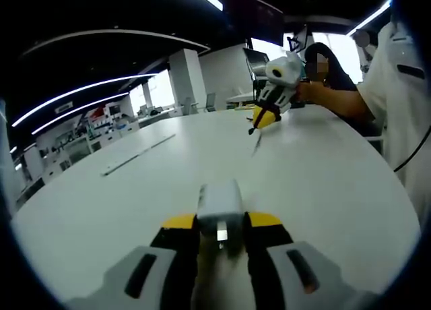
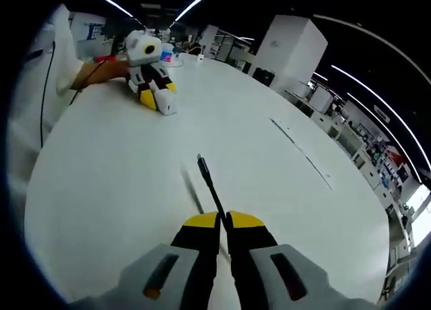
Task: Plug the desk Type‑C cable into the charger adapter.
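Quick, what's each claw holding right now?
Left gripper: closed on the white charger.
Right gripper: closed on the black cable.

table: large white round top (image 1: 135,209) with a thin seam line (image 1: 138,155) | ceiling: dark, long curved light strips (image 1: 81,91) | pillar: broad white column (image 1: 187,77) far beyond the table | windows: bright panes (image 1: 161,87) at the far wall | far left: cluttered shelves and desks (image 1: 87,131) | right gripper view: white block column (image 2: 296,50), desks along the far right (image 2: 377,155)

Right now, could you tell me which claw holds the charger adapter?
The left claw: it grips the white charger adapter, while the right claw pinches the thin black Type-C cable.
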Tool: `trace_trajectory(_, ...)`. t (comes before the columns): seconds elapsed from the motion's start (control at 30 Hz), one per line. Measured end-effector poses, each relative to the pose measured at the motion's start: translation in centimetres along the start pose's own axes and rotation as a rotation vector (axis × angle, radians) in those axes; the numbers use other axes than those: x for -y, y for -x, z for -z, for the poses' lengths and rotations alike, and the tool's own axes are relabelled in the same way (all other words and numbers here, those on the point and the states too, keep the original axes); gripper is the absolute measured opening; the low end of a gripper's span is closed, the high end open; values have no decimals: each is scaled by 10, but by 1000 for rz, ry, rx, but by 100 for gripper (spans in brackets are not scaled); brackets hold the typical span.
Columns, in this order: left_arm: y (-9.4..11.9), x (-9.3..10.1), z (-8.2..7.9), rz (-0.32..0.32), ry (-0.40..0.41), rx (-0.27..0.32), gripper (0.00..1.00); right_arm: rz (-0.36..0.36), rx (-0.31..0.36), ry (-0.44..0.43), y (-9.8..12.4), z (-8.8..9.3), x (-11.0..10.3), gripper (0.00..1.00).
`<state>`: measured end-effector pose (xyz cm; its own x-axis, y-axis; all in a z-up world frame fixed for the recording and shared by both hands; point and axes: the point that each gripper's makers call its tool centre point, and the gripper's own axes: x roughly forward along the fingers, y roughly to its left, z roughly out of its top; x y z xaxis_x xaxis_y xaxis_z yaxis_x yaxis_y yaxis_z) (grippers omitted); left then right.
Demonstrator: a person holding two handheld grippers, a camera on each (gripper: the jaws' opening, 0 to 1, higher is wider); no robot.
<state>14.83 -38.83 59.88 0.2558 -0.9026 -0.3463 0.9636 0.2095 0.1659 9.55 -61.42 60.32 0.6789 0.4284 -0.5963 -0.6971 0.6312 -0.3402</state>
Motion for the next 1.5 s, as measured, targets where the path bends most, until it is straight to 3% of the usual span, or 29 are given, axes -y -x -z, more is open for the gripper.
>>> trace_trajectory(0.53, 1, 1, 0, -1, -8, -2, 26, -3, 2, 2, 3, -4, -10, 3)
trace_trajectory(1.5, 0, 0, -1, 2, -8, 5, 26, 10, 66, -32, 7, -11, -16, 3)
